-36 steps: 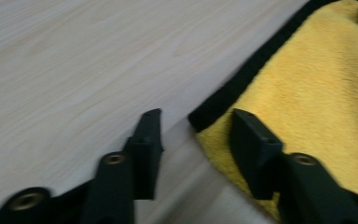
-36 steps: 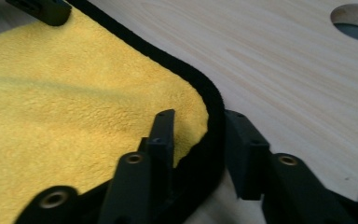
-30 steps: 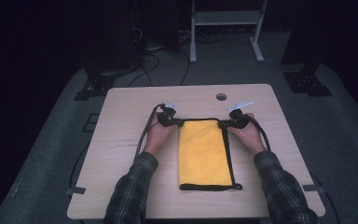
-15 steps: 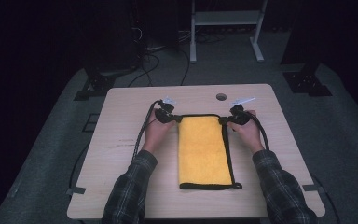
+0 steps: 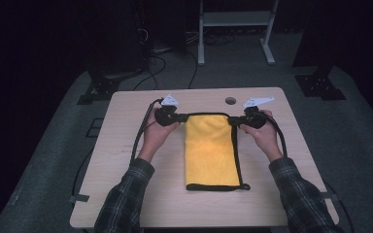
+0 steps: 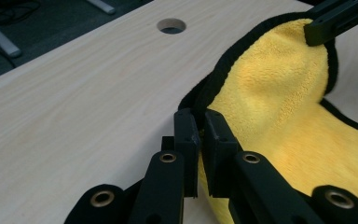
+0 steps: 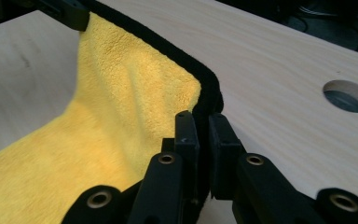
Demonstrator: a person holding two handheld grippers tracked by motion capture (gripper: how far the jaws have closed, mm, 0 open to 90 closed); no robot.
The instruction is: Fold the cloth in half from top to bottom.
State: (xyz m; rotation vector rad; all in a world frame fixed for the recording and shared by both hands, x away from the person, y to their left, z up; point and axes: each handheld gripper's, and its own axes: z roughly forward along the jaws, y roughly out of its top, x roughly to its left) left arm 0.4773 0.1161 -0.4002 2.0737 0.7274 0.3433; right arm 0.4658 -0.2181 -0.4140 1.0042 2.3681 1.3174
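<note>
Left gripper (image 5: pixel 180 118) and right gripper (image 5: pixel 234 121) each clamp a far corner of the yellow towel (image 5: pixel 210 150), raised off the table (image 5: pixel 126 121).

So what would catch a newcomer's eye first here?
The bright yellow cloth with black trim, lying in the middle of the pale wooden table. Next, its two far corners are each pinched and lifted: the left hand-held gripper shut on one, the right hand-held gripper on the other. A round hole sits beyond them.
</note>
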